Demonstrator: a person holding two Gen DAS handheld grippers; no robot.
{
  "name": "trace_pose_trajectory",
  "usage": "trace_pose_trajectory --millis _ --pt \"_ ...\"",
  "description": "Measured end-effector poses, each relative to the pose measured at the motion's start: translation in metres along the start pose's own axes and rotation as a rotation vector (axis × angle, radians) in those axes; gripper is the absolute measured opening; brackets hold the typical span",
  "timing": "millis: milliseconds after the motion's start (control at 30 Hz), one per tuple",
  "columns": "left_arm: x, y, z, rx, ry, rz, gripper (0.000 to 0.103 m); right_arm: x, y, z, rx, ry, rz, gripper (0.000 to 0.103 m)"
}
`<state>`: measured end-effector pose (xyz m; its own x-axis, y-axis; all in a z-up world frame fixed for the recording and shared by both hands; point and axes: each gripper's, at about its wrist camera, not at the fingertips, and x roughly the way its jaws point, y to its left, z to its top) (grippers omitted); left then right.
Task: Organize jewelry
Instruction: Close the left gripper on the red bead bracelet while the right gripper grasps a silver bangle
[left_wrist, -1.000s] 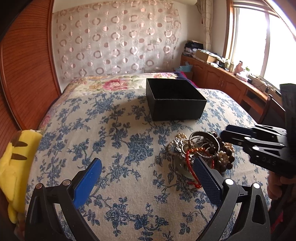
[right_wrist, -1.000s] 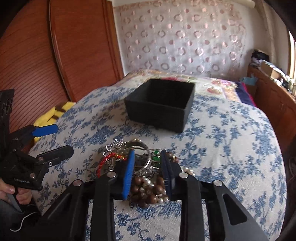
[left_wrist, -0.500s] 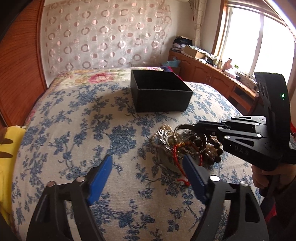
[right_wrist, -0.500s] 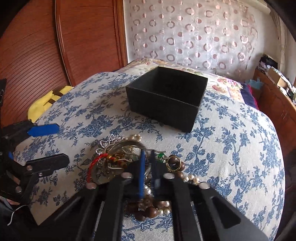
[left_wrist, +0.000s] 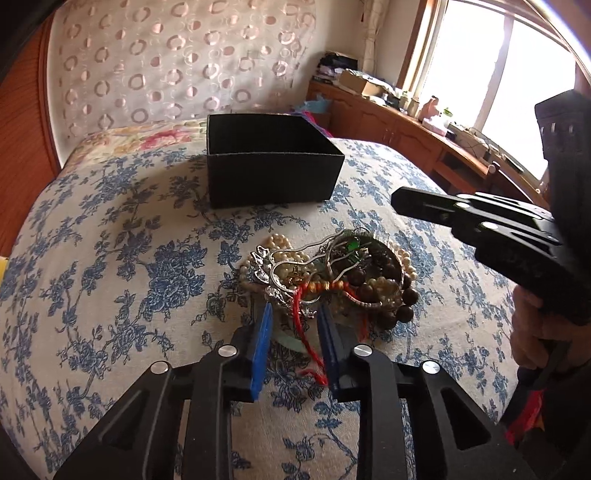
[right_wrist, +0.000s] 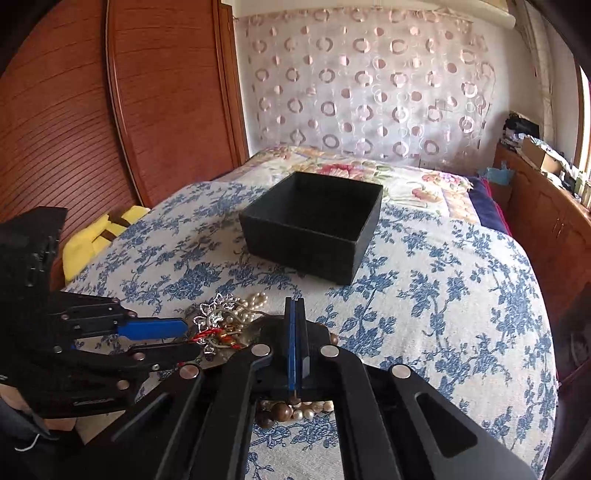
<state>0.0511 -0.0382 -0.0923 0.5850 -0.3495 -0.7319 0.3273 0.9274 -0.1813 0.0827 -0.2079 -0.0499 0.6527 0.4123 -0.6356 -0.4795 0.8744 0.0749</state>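
The pile of jewelry (left_wrist: 332, 273) lies on the flowered bedspread (left_wrist: 110, 258), a little in front of the black box (left_wrist: 271, 162), which stands open and apart from the pile. In the pile you have pearl strings, dark wooden beads (left_wrist: 388, 291), a silver ornament (left_wrist: 264, 264) and a red cord (left_wrist: 303, 328), all tangled together.

Your left gripper (left_wrist: 295, 332) is at the near edge of the pile. Its blue fingers (left_wrist: 260, 347) are apart with a narrow gap, and the red cord runs down between them; I cannot tell if the pads touch it.

Your right gripper (right_wrist: 296, 332) is raised over the right side of the pile, and its fingers are pressed together. In its own view I see nothing between the pads, and in the left view its tip (left_wrist: 413, 203) shows no jewelry hanging. Some beads and pearls (right_wrist: 295, 410) show under it on the bedspread.

A yellow plush toy (right_wrist: 92, 240) lies at the left edge of the bed, beside the wooden wall panel (right_wrist: 74, 110). Behind the bed hangs a curtain with circles (right_wrist: 369, 92), and along the right side there is a wooden cabinet (left_wrist: 388, 125) under the window (left_wrist: 498, 74).
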Motion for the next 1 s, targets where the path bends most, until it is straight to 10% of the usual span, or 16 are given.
trace_pose_trajectory --millis 367,567,833,1000 --pt "0.003 -0.004 -0.003 0.021 0.003 0.015 0.007 0.007 0.002 -0.010 -0.005 0.035 0.023 0.001" --pt "0.003 -0.002 -0.003 0.013 -0.001 0.007 0.007 0.011 0.009 -0.018 -0.033 0.063 0.036 0.022" --pt "0.000 -0.001 -0.004 0.015 -0.003 0.012 0.007 0.022 0.015 -0.026 -0.077 0.117 0.006 0.022" --pt "0.000 -0.002 -0.004 0.017 -0.002 0.016 0.007 0.024 0.012 -0.027 -0.069 0.123 0.028 0.005"
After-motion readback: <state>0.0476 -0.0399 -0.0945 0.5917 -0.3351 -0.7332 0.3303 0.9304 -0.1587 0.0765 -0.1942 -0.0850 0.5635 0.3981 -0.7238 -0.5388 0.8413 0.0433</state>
